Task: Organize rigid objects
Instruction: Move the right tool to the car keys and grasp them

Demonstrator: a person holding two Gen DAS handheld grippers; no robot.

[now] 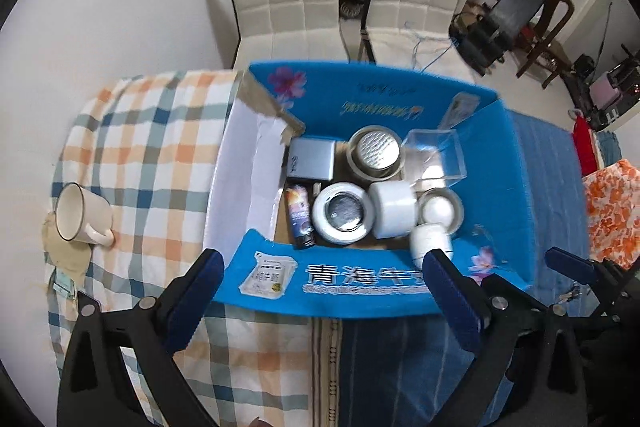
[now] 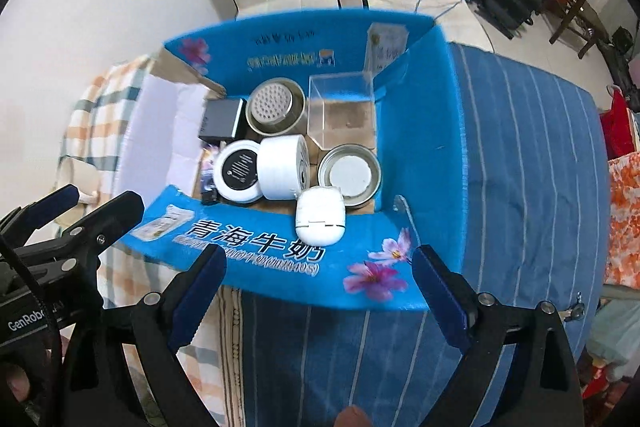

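The blue carton (image 2: 280, 259) is sitting open on the cloth-covered table (image 2: 520, 147), holding the rigid objects: a clear plastic box (image 2: 342, 111), two metal tins (image 2: 274, 111), a white tape roll (image 2: 280, 167), a round white case (image 2: 239, 171) and a grey box (image 2: 220, 121). A white device (image 2: 320, 215) is resting against the near flap. A mug (image 1: 82, 213) is lying outside on the plaid cloth. Left gripper (image 1: 320, 303) and right gripper (image 2: 316, 295) are both hovering with jaws spread wide, gripping nothing
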